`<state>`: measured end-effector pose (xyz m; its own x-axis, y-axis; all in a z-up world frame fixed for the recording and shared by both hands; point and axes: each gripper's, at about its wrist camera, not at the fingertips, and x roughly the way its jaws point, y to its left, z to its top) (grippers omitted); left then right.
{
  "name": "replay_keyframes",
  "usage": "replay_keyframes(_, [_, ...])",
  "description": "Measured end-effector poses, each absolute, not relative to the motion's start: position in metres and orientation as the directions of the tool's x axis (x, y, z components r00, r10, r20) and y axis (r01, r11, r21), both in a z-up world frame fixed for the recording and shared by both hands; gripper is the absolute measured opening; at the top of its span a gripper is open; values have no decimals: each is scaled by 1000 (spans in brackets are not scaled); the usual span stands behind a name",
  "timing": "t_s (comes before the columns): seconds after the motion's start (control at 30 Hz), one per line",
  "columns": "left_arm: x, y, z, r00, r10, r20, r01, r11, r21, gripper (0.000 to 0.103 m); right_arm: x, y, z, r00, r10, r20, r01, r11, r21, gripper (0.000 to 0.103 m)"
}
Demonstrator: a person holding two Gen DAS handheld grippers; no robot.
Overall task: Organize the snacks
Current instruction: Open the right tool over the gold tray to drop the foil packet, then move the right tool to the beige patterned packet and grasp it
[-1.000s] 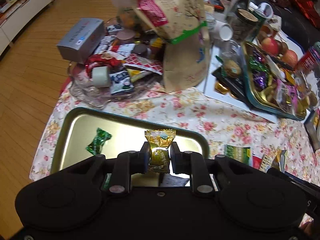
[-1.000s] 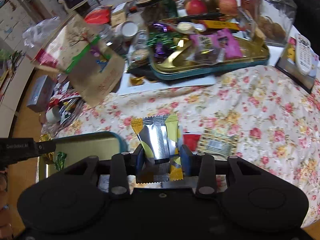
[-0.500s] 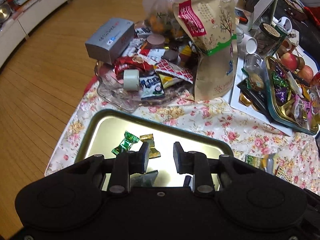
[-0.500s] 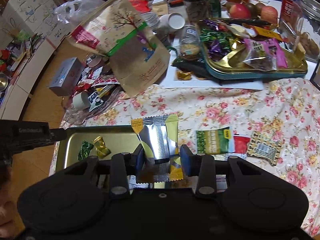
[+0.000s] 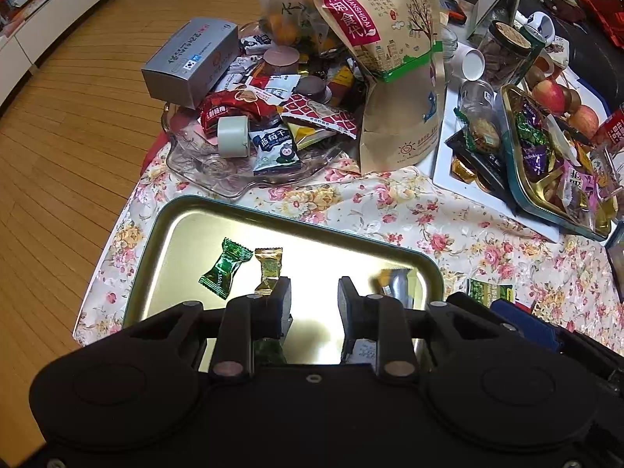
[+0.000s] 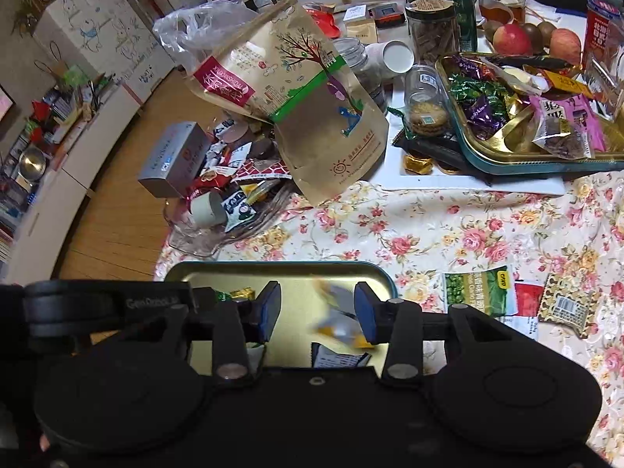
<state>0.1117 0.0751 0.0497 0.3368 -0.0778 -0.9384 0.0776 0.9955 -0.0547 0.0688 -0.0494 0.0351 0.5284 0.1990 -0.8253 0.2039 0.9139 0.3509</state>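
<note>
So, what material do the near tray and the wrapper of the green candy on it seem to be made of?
The near tray looks like thin metal with a glossy gold inside, since it mirrors the light. The green candy wrapper seems to be shiny foil or metallised plastic film, with twisted crinkled ends; which one cannot be told.

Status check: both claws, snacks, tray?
Left claw open, empty, over the tray. Right claw opening, silver-yellow packet blurred between its jaws above the tray. Green candy and gold candy in tray. Nothing blocking.

Glossy metal tray [image 5: 183, 230]; shiny foil candies [image 5: 225, 269]; floral cloth [image 5: 390, 210].
</note>
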Motion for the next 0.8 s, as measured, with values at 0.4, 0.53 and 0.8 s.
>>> replay_keyframes(0.4, [106, 55, 45, 298, -111, -948, 124, 989, -76, 36, 65, -83, 19, 440, 124, -889, 300, 913, 276, 47])
replay_keyframes(0.53, [102, 43, 44, 294, -116, -949, 151, 986, -74, 36, 60, -103, 13, 422, 90, -902, 336, 909, 247, 48])
replay_keyframes(0.8, [93, 12, 41, 269, -135, -954, 216, 973, -77, 36, 42, -161, 3, 389, 8, -921, 449, 871, 197, 48])
